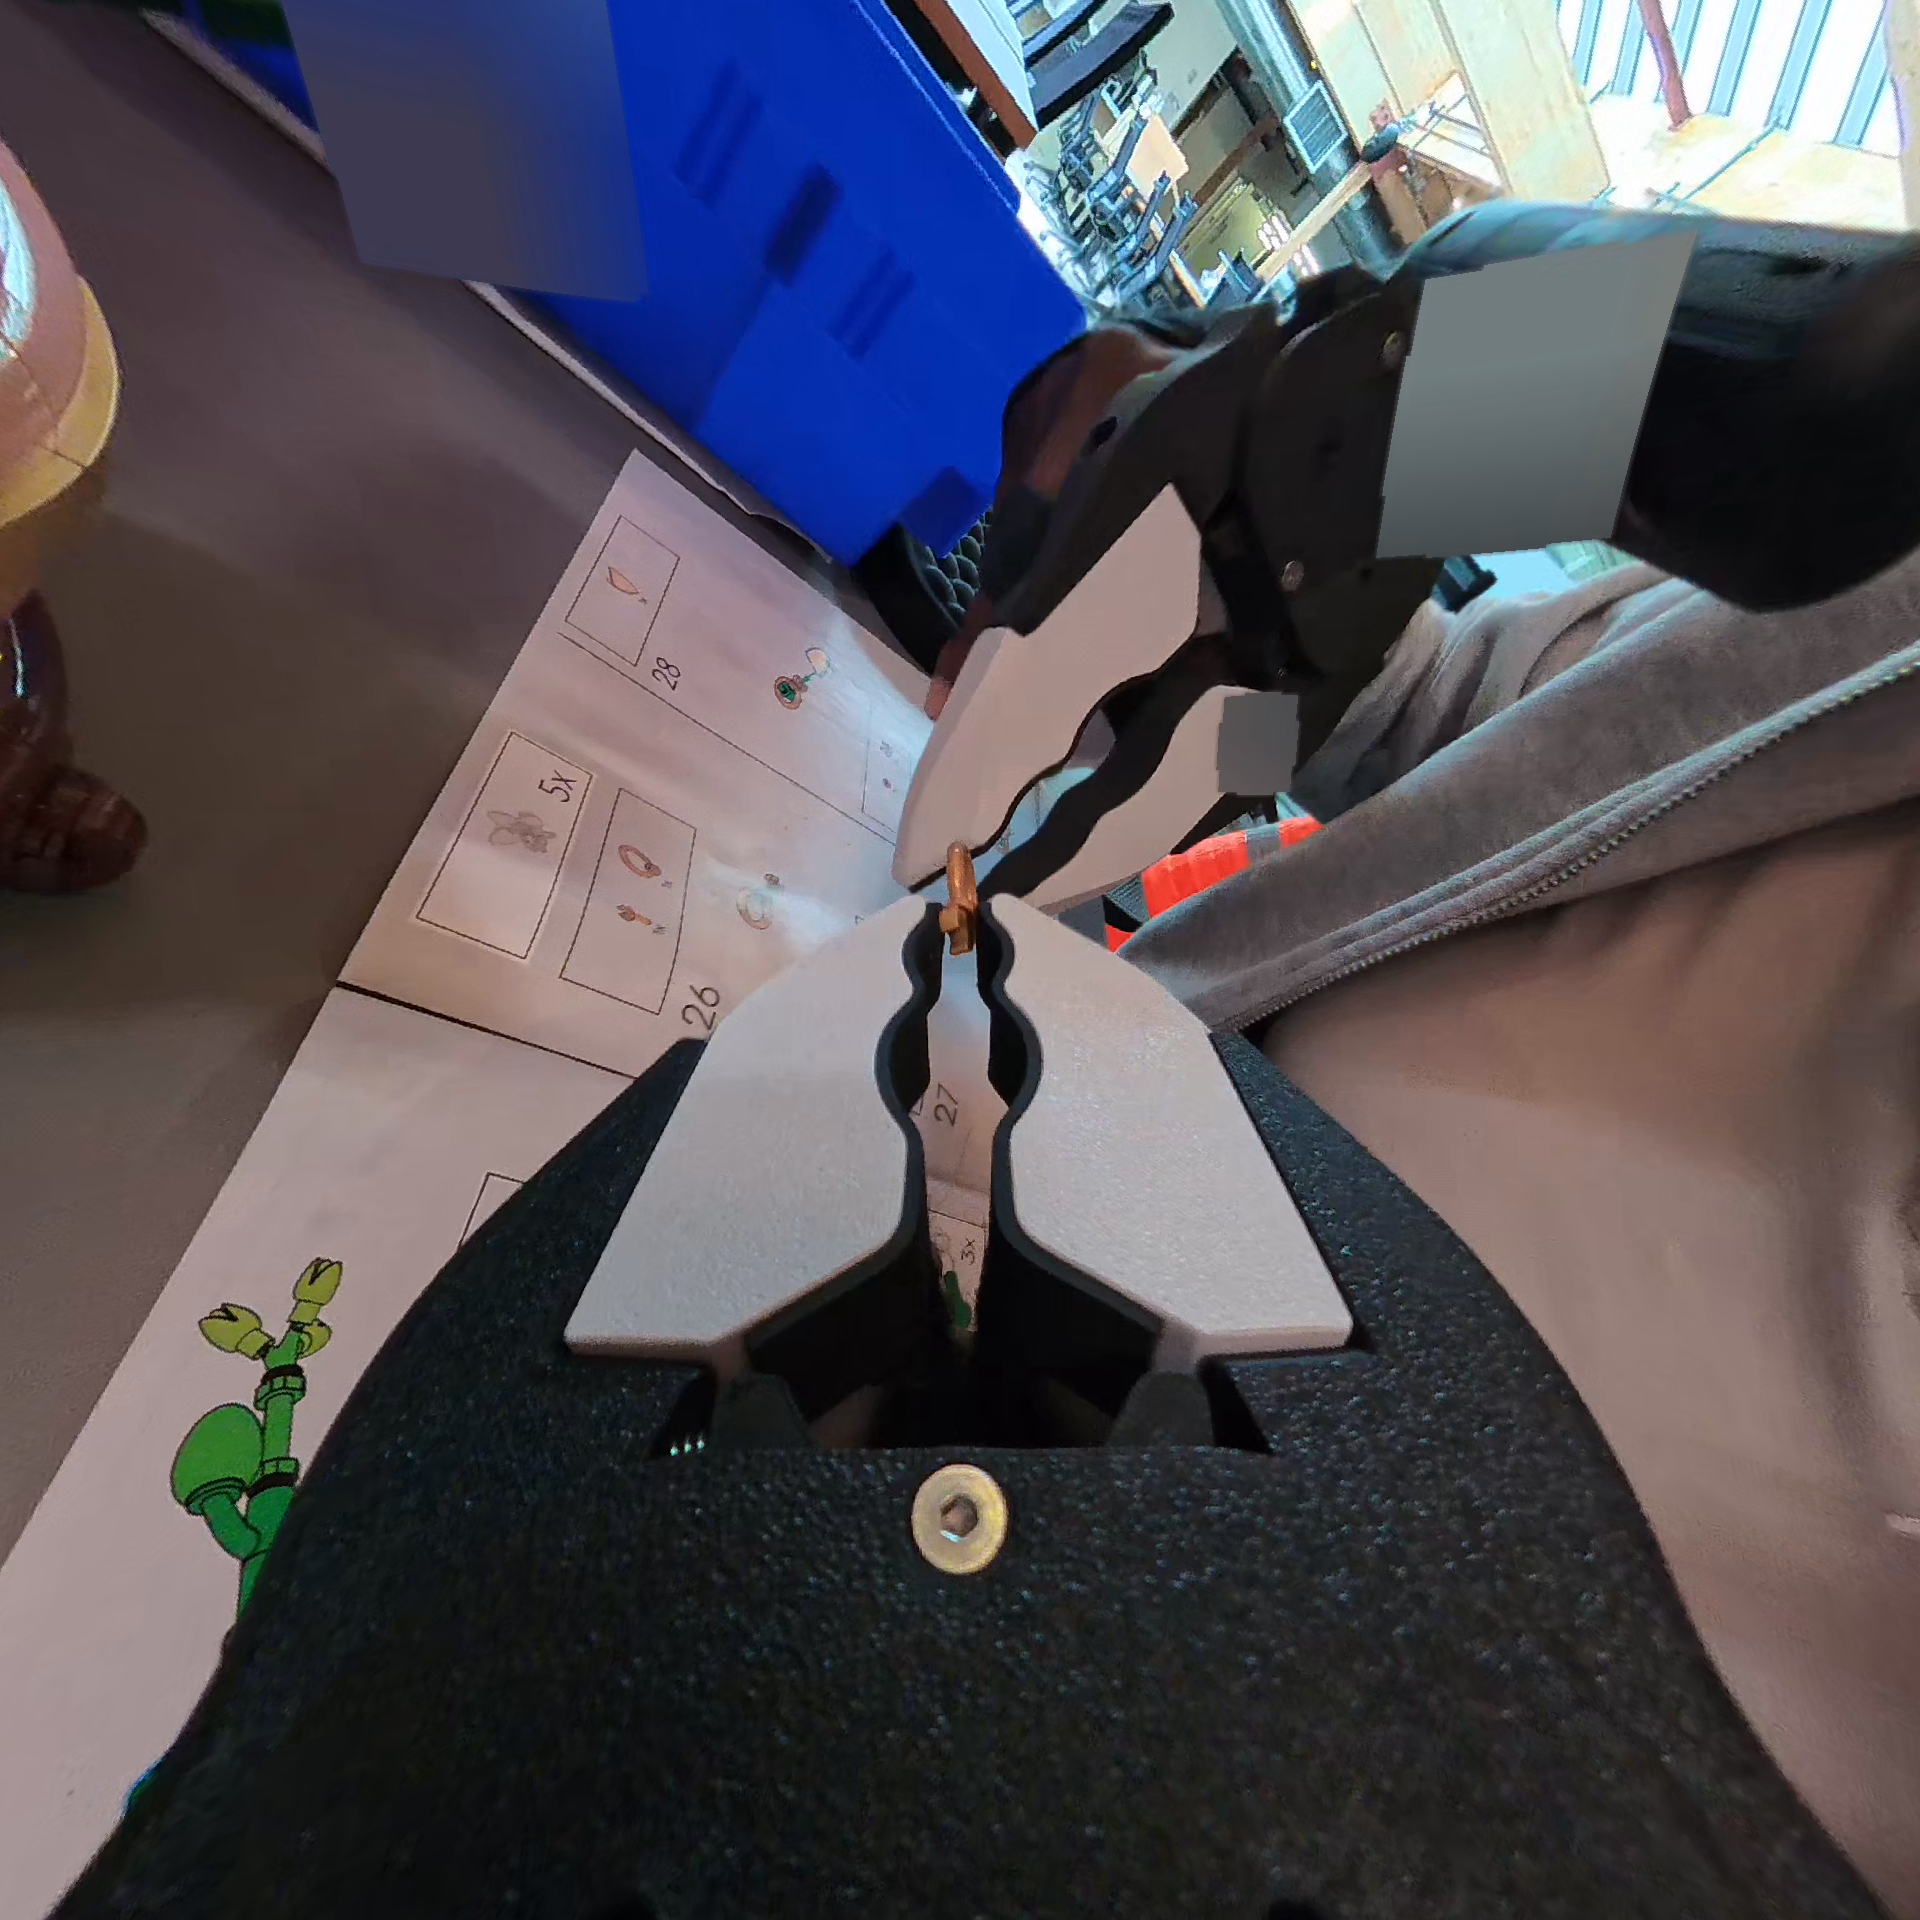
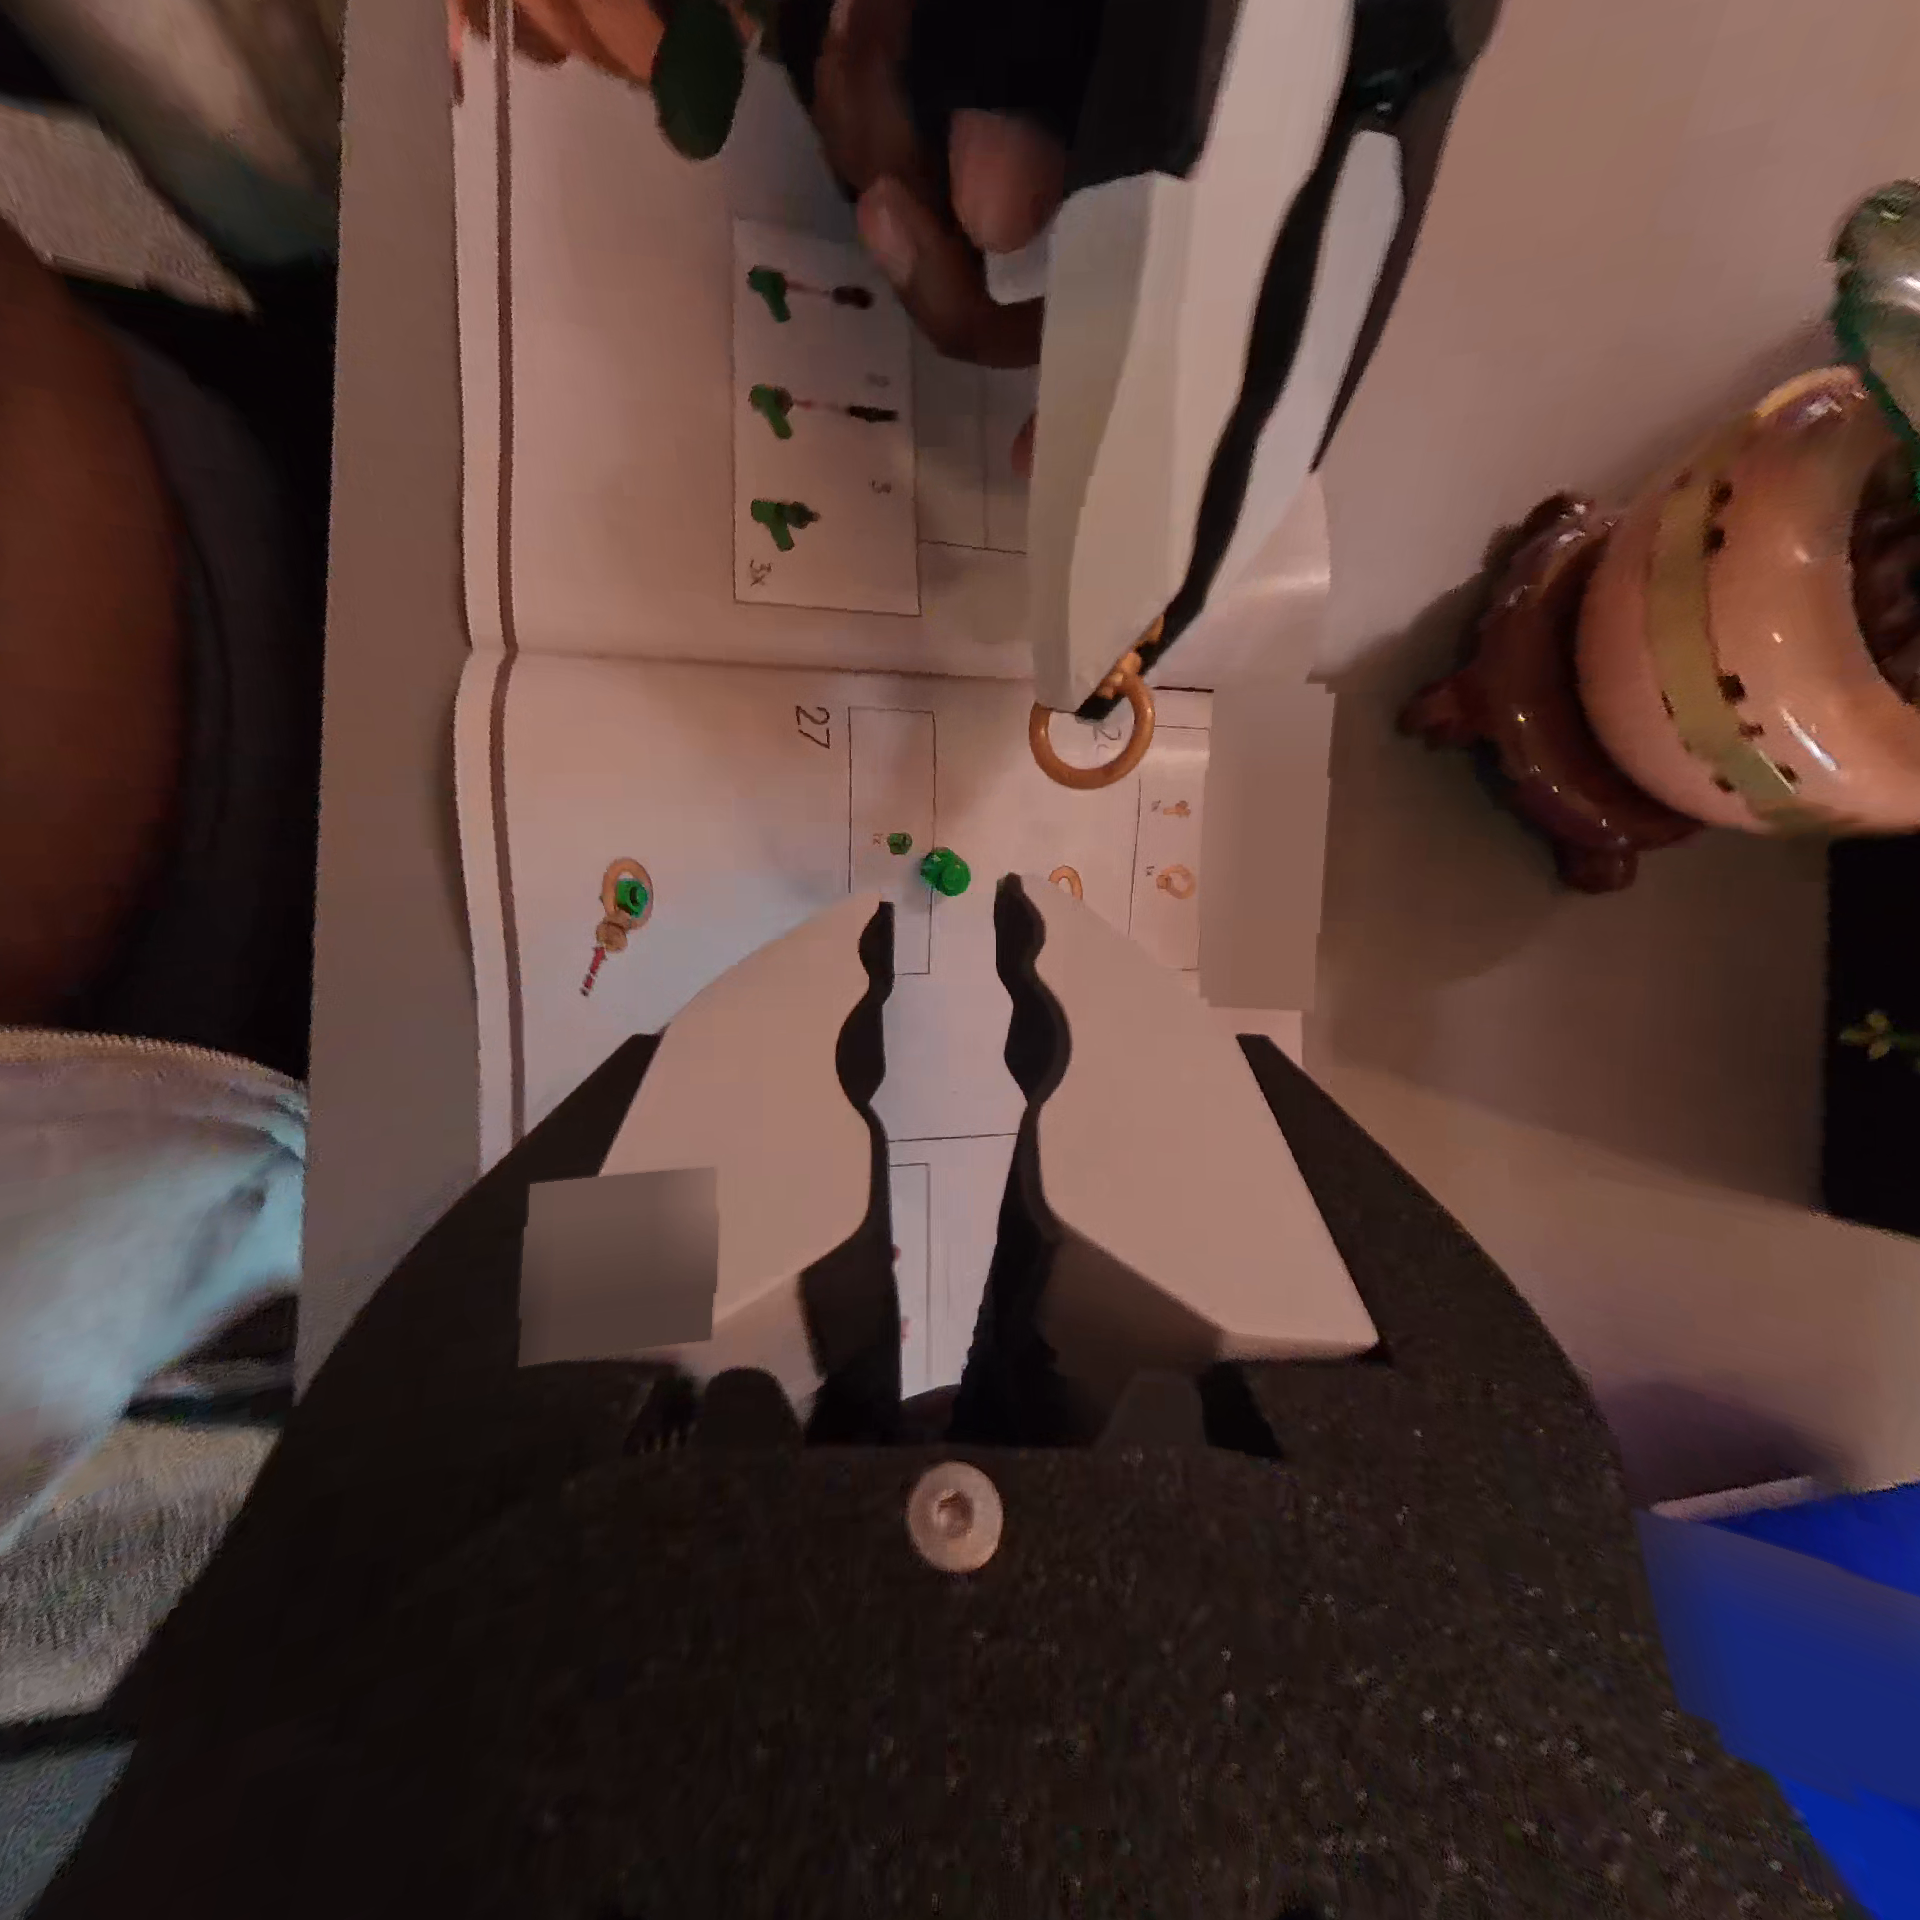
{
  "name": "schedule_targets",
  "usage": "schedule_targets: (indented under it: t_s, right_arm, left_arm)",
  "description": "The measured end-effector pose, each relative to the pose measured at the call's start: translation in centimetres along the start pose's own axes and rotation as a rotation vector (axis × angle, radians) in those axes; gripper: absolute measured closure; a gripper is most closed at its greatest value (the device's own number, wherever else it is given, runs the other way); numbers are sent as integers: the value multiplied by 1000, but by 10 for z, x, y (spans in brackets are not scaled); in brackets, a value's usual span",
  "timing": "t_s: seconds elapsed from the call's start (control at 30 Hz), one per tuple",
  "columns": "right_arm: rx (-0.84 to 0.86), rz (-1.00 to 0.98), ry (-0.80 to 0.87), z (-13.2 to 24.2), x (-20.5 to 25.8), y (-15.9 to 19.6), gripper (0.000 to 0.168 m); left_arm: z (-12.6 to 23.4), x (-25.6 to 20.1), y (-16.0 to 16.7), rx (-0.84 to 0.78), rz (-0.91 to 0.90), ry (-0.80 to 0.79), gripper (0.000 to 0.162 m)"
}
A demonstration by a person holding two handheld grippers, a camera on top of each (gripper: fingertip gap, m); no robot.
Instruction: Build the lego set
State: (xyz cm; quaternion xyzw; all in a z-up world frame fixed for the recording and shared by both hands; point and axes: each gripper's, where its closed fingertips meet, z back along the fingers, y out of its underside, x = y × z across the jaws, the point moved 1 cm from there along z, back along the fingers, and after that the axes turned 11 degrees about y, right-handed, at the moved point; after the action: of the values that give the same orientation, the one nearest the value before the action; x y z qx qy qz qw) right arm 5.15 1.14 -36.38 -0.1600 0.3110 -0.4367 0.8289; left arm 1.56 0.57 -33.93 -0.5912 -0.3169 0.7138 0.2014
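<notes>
My left gripper (image 1: 958, 914) is shut on a small gold ring piece (image 1: 956, 894), pinched at the fingertips above the open instruction booklet (image 1: 582, 831). In the right wrist view the left gripper (image 2: 1101, 696) comes down from the top with the gold ring (image 2: 1091, 738) hanging below its tips. My right gripper (image 2: 943, 899) is open and empty. A small green round stud (image 2: 943, 871) lies on the booklet (image 2: 675, 779) just ahead of its tips. In the left wrist view the right gripper (image 1: 971, 878) points its tips at the ring, almost touching it.
A pink and tan Lego pot on a brown base (image 2: 1704, 644) stands on the table beside the booklet; it also shows in the left wrist view (image 1: 42, 416). A blue bin (image 1: 810, 312) stands behind the booklet. A person's grey jacket (image 1: 1558, 935) fills the right. Both grippers' tips are close together, under 4 cm apart.
</notes>
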Motion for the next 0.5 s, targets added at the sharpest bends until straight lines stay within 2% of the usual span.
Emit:
schedule_targets:
  t_s: [0.1,0.2,0.33,0.5]
  right_arm:
    - [56,119,-65,-8,5,5,150]
    - [97,204,2,-15,1,8,150]
    - [48,231,36,-17,2,3,152]
    - [73,249,35,-22,2,7,161]
  left_arm:
    - [2,0,-1,-12,15,14,157]
    - [6,2,-3,-26,22,6,157]
    - [7,0,-4,-30,17,12,157]
    - [7,-2,-4,-27,9,12,157]
